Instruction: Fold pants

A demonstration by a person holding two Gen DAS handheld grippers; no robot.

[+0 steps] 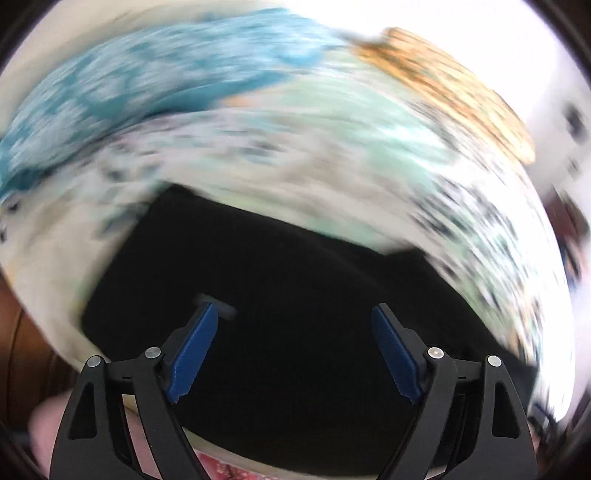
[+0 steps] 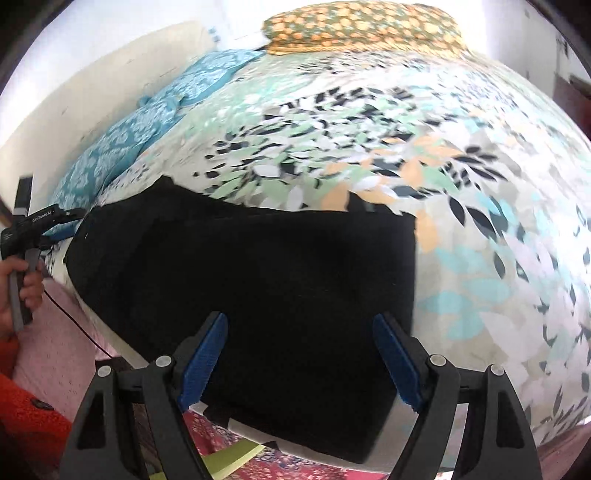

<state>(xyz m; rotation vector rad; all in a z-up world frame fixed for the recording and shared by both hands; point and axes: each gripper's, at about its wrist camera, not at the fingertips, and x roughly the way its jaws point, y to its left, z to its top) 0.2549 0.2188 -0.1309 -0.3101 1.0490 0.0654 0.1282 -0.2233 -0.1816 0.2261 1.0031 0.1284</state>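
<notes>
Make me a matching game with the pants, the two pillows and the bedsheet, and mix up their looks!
Things:
1. pants
2. far pillow
3. side pillow
4. bedsheet

Looks:
A. blue with white pattern
B. plain black
C. pale with leaf print
D. orange dots on green

Pairs: 1-B, 2-D, 3-A, 4-C

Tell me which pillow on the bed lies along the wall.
The blue patterned pillow, lying lengthwise against the white wall. The orange patterned pillow sits at the far head of the bed instead.
</notes>
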